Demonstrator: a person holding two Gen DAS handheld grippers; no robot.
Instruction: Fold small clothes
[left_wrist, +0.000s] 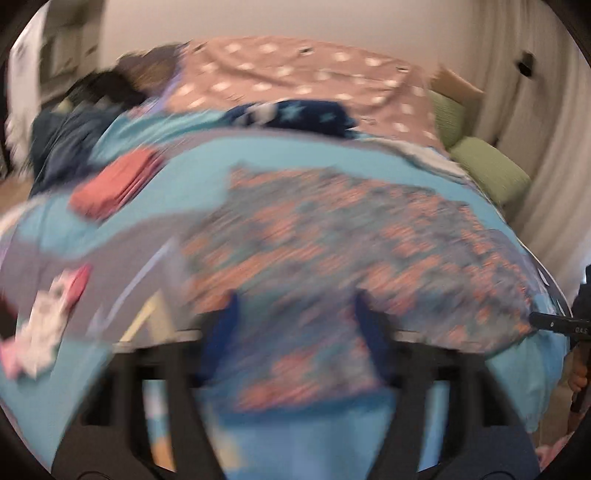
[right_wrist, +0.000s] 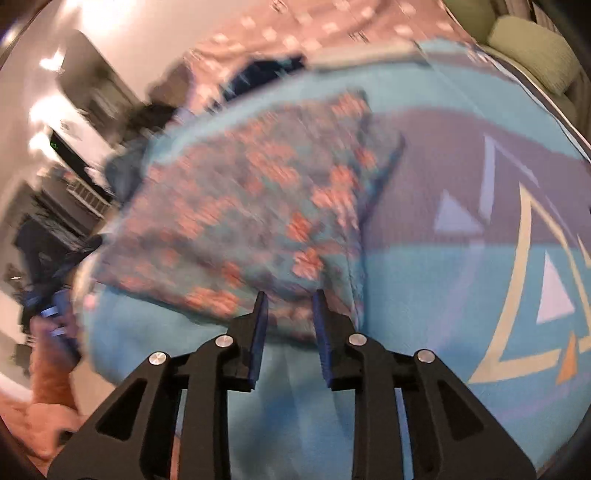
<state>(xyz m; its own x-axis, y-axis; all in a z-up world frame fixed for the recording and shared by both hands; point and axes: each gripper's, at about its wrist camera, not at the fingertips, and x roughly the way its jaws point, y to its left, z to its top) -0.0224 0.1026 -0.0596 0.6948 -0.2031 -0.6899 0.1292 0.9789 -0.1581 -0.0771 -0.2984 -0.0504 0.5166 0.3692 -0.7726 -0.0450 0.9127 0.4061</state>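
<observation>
Patterned garment (left_wrist: 332, 240) lies spread on blue bedcover (left_wrist: 303, 155). Left gripper (left_wrist: 295, 325) wide open over its 6 o'clock hem; right gripper (right_wrist: 288, 314) half open at another edge, holding nothing. Pinch only one layer, lift evenly.

A small grey-blue garment (left_wrist: 332, 236) with orange-pink print is seen spread nearly flat, blurred, on the blue patterned bedcover (left_wrist: 295, 158).

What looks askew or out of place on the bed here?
Nothing clearly wrong. The patterned garment lies spread on the blue blanket, but both views are motion-blurred. A crumpled white-and-pink piece sits unfolded at the left edge.
</observation>
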